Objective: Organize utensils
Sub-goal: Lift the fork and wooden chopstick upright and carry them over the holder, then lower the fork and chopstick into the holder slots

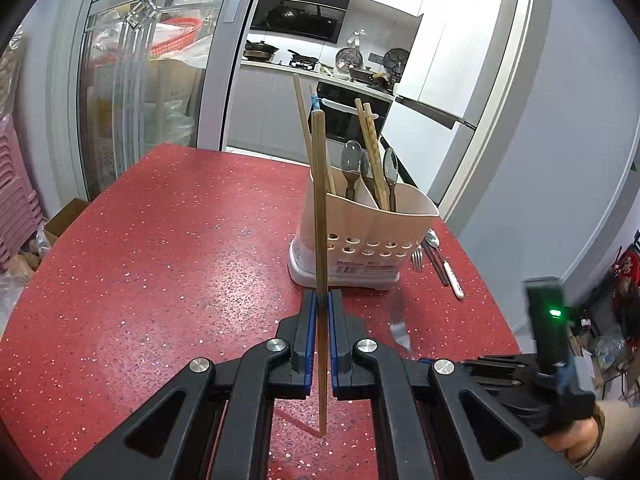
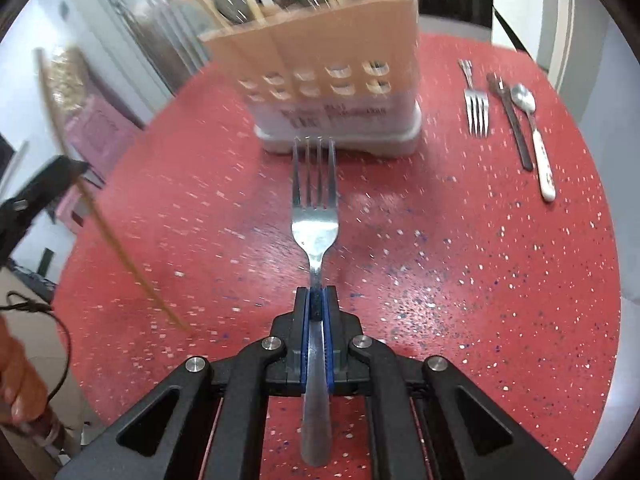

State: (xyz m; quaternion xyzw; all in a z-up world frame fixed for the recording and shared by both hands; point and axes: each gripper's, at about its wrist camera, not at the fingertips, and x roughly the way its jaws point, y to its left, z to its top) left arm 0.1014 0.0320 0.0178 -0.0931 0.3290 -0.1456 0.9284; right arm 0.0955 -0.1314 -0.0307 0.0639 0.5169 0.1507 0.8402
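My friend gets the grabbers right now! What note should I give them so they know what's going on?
Left gripper: shut on a wooden chopstick, held upright in front of the utensil holder.
Right gripper: shut on a metal fork, tines pointing at the holder.
Done: several chopsticks and spoons already stand in the holder's compartments.
Left: drop the chopstick in with the other chopsticks and put the fork in too. Then fetch the three pieces lying on the red table to the holder's right: a second fork, a dark-handled utensil, a white-handled spoon.

place: home kitchen | signs: stove pans [image 1: 260,49]; fridge [image 1: 452,40]; red table [image 1: 160,240]
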